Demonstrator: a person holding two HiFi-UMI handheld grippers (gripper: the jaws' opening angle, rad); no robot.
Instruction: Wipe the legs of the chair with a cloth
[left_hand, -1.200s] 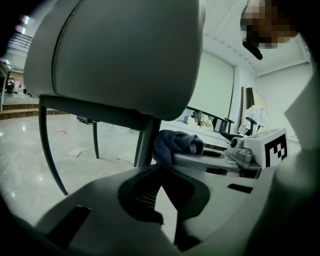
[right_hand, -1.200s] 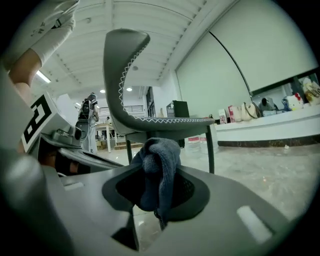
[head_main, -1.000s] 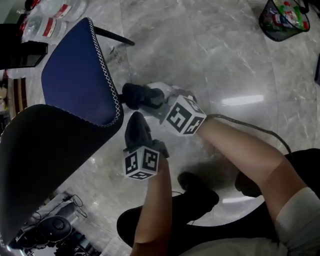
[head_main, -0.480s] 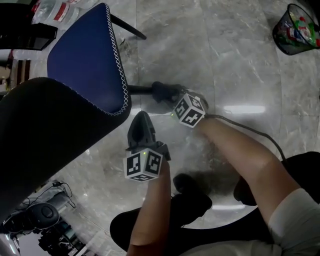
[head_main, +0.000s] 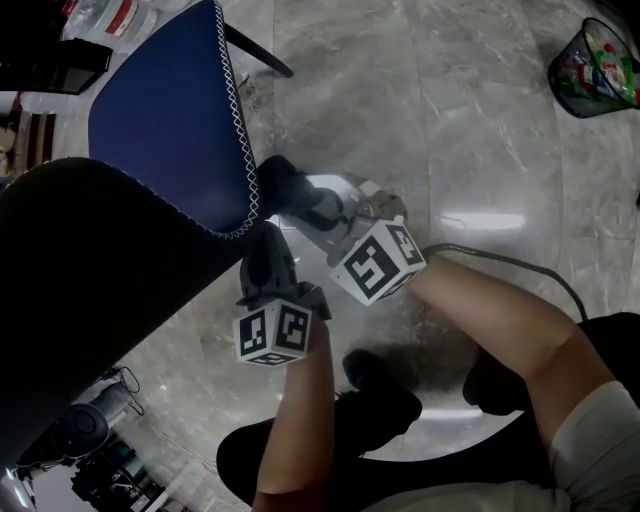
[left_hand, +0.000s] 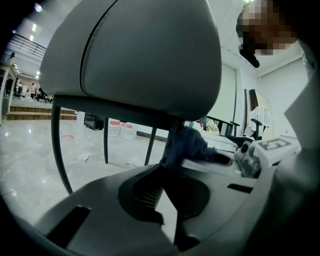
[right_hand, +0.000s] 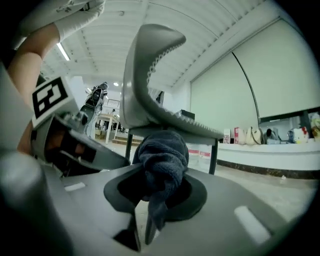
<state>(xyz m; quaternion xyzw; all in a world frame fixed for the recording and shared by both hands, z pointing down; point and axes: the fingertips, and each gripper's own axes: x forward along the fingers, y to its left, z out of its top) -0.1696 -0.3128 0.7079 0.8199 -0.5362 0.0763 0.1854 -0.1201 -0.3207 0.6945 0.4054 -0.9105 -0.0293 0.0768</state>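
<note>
Nearest are the person's dark shoes (head_main: 385, 395) on the polished stone floor (head_main: 470, 130). Just beyond them the left gripper (head_main: 268, 245) hangs beside the near right corner of the chair (head_main: 165, 110). Its jaws are drawn together with only a sliver between them, and they hold nothing.

To its right and a little farther, the right gripper (head_main: 312, 205) is clamped on the dark cloth (head_main: 282, 183). The cloth bulges out past the tips as a fat wad, with a short tail drooping below. It sits right under the seat's near corner, seemingly pressed to the top of a leg (left_hand: 176, 126) there; the contact itself is hidden by the wad.

The cloth looks soft, light and limp, so it should wrap a thin leg readily. Holding it by its bunched middle, as it is held here, leaves a thick pad facing the leg.

The legs look like slim, stiff, smooth dark rods. On so glossy a floor the chair may well slide under a push, and the idle left gripper could steady it.

Farther off, another leg (head_main: 257, 55) splays from the seat's far side. A wire waste basket (head_main: 600, 62) stands at far right.
</note>
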